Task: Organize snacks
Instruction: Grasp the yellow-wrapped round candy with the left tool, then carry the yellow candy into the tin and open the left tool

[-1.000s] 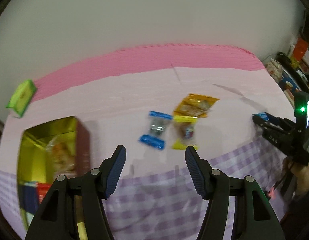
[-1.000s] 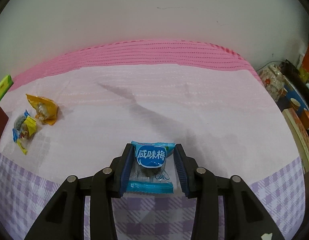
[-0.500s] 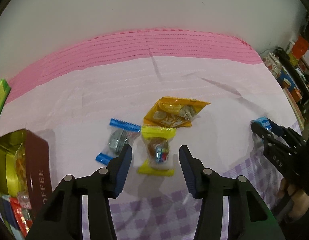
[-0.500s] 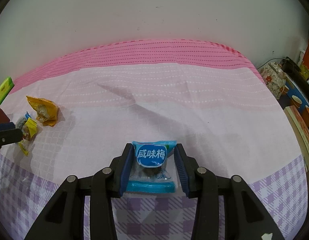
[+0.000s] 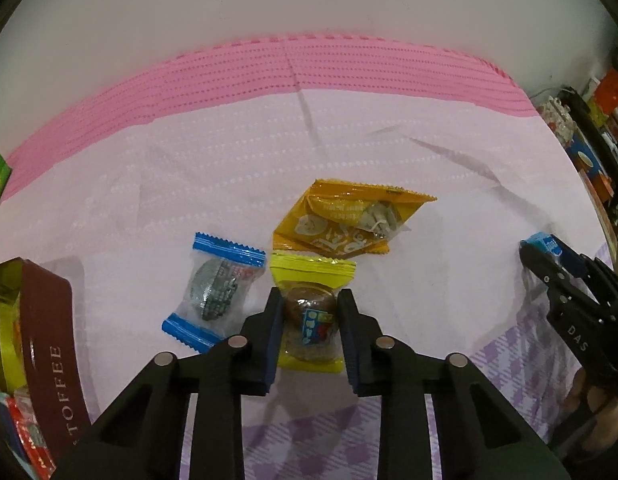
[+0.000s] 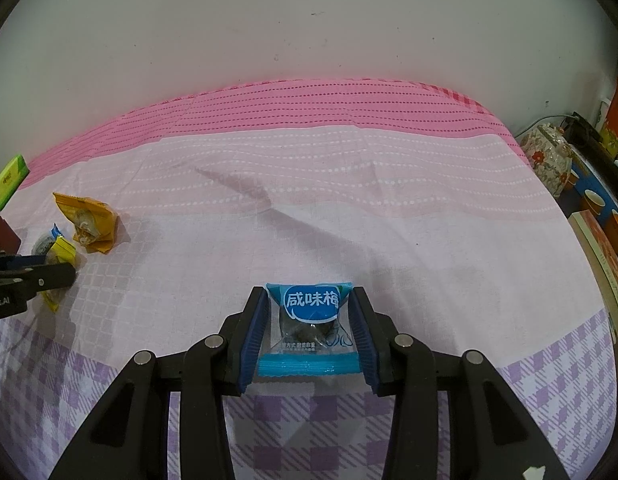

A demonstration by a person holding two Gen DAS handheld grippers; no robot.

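Left gripper: fingers, wide apart a second ago, now clamp yellow-wrapped candy on the surface.
Candy axis: lengthwise between fingers, pointing away from camera.
Right gripper: unchanged, pinching blue plum packet.

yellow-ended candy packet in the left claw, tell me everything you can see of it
The yellow-ended candy packet is a small pillow pack with a clear plastic middle and crimped yellow ends. Inside sits a round brown sweet with a colourful printed label. It lies flat on the pale pink cloth, long axis pointing away from the camera. The left claw has just closed on its middle, a pad against each side. Its far end meets or slightly overlaps the orange packet; the blue-ended packet lies close on its left.
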